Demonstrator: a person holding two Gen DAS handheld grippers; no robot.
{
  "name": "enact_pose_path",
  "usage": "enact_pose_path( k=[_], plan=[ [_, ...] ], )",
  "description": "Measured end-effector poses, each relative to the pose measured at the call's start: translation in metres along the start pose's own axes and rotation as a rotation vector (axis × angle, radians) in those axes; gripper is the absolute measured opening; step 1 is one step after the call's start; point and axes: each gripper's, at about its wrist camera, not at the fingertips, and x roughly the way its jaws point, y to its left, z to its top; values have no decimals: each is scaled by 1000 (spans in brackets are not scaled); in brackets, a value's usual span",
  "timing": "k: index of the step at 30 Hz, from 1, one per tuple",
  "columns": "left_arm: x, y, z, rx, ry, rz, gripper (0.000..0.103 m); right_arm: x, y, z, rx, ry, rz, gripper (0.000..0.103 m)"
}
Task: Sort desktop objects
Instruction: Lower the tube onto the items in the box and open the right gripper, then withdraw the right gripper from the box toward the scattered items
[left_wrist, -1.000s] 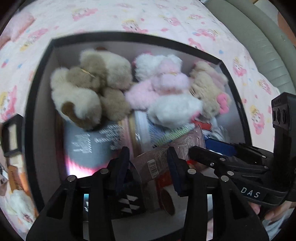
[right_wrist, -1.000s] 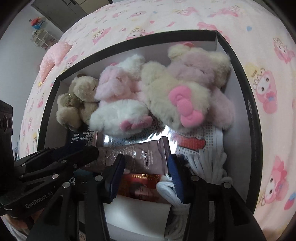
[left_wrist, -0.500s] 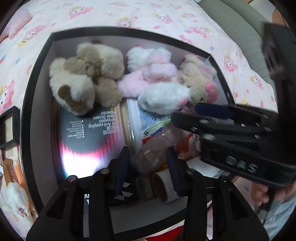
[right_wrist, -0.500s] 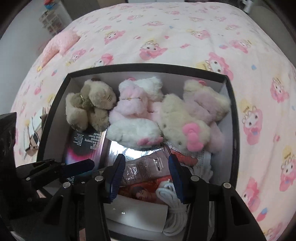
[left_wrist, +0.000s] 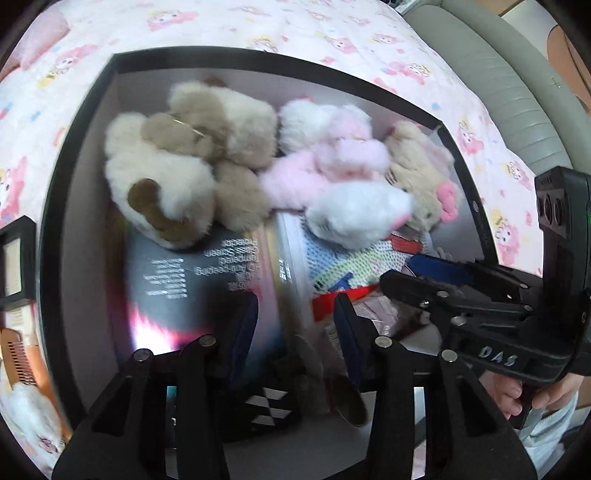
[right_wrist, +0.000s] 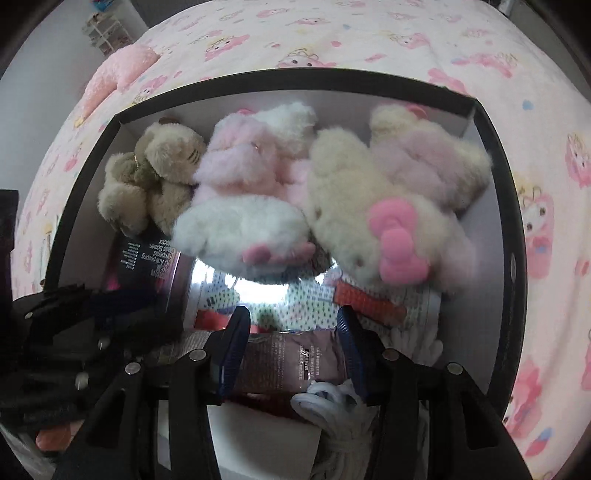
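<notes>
A black-rimmed box (right_wrist: 513, 258) sits on a bed with a pink cartoon-print sheet (right_wrist: 369, 33), and both claws hang over its near end. Along the far wall three plush toys are packed side by side — a brown-and-cream bear (left_wrist: 184, 162), a pink-and-white one (right_wrist: 251, 192), and a cream one with a pink bow (right_wrist: 399, 206). Below them lie a dark screen-protector package (left_wrist: 192, 273) and a dotted packet (right_wrist: 295, 295). The right claw (right_wrist: 291, 343) has its blue-padded fingers apart on either side of a mauve sachet (right_wrist: 295, 358), close to its ends, though contact cannot be told; a coil of white rope (right_wrist: 340, 413) lies just beneath. The left claw (left_wrist: 295, 325) is apart too, holding nothing, with the right tool reaching in across the box from its right side. A wooden comb (left_wrist: 22, 362) lies outside the box.
</notes>
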Motion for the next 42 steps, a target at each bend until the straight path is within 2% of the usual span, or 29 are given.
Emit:
enact_pose_path(
  k=[4, 7, 10, 13, 16, 17, 20, 21, 23, 26, 27, 30, 34, 36, 41, 42],
  plan=[
    [-9, -6, -13, 1, -11, -25, 42, -11, -16, -5, 68, 7, 68, 45],
    [-14, -2, -21, -14, -12, -39, 42, -13, -18, -6, 70, -22, 53, 44],
    [-17, -1, -19, -22, 22, 0, 42, -16, -21, 0, 83, -64, 46, 44],
    [-23, -1, -26, -10, 33, -9, 42, -5, -18, -1, 67, -33, 20, 45],
    [-18, 2, -29, -20, 53, 31, 45, -7, -18, -5, 96, -28, 32, 45],
    [-16, 7, -22, -37, 56, 4, 44, -8, -20, -6, 109, -28, 40, 45],
    [-19, 4, -10, -26, 6, 89, 41, -12, -21, -10, 118, -40, 39, 45],
    [-20, 4, -6, -39, 1, 101, 37, -13, -21, -12, 117, -46, 35, 45],
    [-22, 3, -2, -49, -11, 109, 36, -15, -19, -16, 123, -60, 33, 45],
    [-28, -3, -9, -38, 6, -15, 36, -21, -22, -23, 154, -95, 59, 44],
    [-31, -3, -15, -37, 6, -15, 36, -24, -23, -23, 164, -115, 68, 44],
    [-37, 0, -26, -56, 31, 16, 36, -26, -15, -29, 151, -172, 64, 44],
    [-27, 10, -28, -73, 62, 61, 36, -18, -18, -26, 139, -147, 63, 44],
    [-24, 9, -24, -77, 54, 54, 36, -7, -12, -13, 142, -111, 57, 44],
    [-20, -1, 0, -38, 39, 154, 35, -10, -12, -19, 141, -116, 53, 44],
    [-23, 0, 3, -47, 25, 140, 33, -11, -12, -20, 140, -125, 56, 44]
  ],
)
